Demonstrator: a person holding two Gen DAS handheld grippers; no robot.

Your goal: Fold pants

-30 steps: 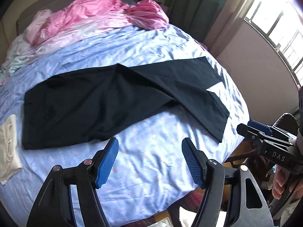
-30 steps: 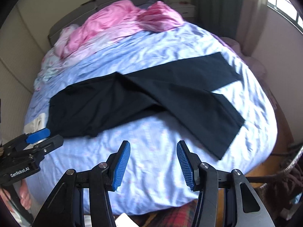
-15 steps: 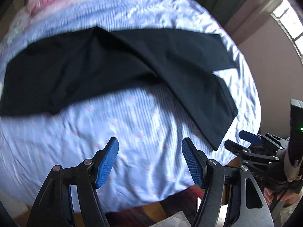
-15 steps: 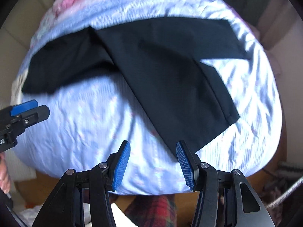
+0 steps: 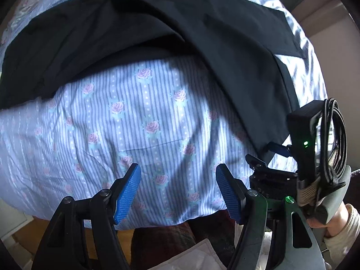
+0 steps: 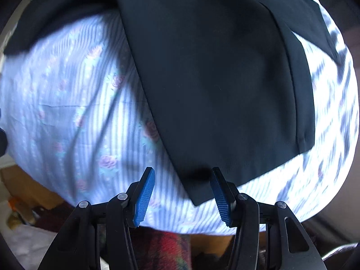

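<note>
Black pants (image 5: 139, 22) lie spread on the bed, waist to the left, legs to the right. The near leg (image 6: 216, 85) runs down to its hem corner (image 6: 198, 193). My right gripper (image 6: 182, 191) is open, its blue pads on either side of that hem corner, just above it. It also shows in the left wrist view (image 5: 270, 157) at the hem. My left gripper (image 5: 177, 191) is open and empty over bare sheet near the bed's front edge.
The bed (image 5: 146, 123) has a blue striped sheet with pink roses. Its front edge drops to a wooden floor (image 5: 22, 236). A red plaid cloth (image 6: 166, 245) lies below the edge. A white cloth (image 5: 198, 256) lies on the floor.
Both grippers have moved forward and down toward the bed. The right gripper has closed in on the near leg's hem corner. Both stay open.
</note>
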